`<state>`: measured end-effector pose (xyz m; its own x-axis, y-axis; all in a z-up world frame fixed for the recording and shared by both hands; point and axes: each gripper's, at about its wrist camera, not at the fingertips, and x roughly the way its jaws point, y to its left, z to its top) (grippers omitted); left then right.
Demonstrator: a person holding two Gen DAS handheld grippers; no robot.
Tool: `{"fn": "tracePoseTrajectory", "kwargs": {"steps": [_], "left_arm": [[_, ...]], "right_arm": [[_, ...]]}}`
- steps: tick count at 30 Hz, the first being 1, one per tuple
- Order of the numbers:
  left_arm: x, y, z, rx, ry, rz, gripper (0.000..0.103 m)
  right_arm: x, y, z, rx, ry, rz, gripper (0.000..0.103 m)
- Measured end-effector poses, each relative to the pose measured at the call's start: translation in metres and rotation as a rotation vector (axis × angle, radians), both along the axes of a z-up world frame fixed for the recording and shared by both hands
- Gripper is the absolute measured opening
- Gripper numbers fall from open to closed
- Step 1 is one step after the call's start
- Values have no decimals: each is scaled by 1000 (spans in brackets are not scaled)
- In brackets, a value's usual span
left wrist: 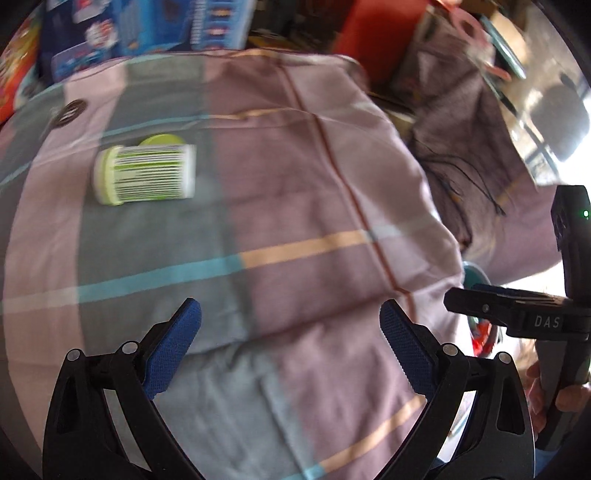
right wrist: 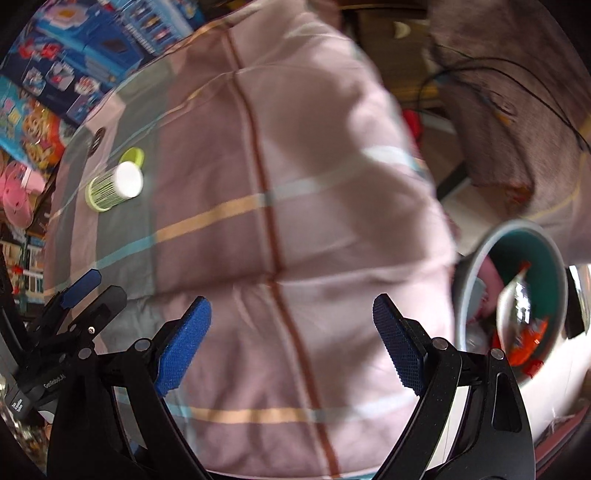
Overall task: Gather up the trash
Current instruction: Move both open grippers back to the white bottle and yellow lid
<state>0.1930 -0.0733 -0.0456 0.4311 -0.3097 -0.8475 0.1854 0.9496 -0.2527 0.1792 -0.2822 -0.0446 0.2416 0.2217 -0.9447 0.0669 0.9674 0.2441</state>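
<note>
A white and lime-green cylindrical container (left wrist: 144,173) lies on its side on the pink and grey checked bedcover (left wrist: 295,206), with its green lid (left wrist: 162,140) just behind it. My left gripper (left wrist: 290,343) hangs open over the cover, well short of the container, nothing between its blue pads. In the right wrist view the same container (right wrist: 114,186) lies far to the upper left. My right gripper (right wrist: 291,343) is open and empty above the cover. A round bin (right wrist: 517,295) with orange wrappers inside sits off the bed's right edge.
Colourful toy boxes (left wrist: 140,26) stand behind the bed. A brown blanket (left wrist: 461,122) with loose dark threads lies at the right. The right gripper's body (left wrist: 535,314) and a hand show at the left view's right edge; the left gripper (right wrist: 74,306) shows at the right view's left edge.
</note>
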Motion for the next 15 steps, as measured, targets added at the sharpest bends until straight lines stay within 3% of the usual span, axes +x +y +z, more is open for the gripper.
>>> {"fn": "tracePoseTrajectory", "kwargs": {"steps": [9,15], "left_arm": [[41,84,-11,-67,81,306,97],[75,95,-5,-124,88,436,97]], "right_arm": [[73,60,2,40,33,82,85],[120,78,2,56,42,97,85]]}}
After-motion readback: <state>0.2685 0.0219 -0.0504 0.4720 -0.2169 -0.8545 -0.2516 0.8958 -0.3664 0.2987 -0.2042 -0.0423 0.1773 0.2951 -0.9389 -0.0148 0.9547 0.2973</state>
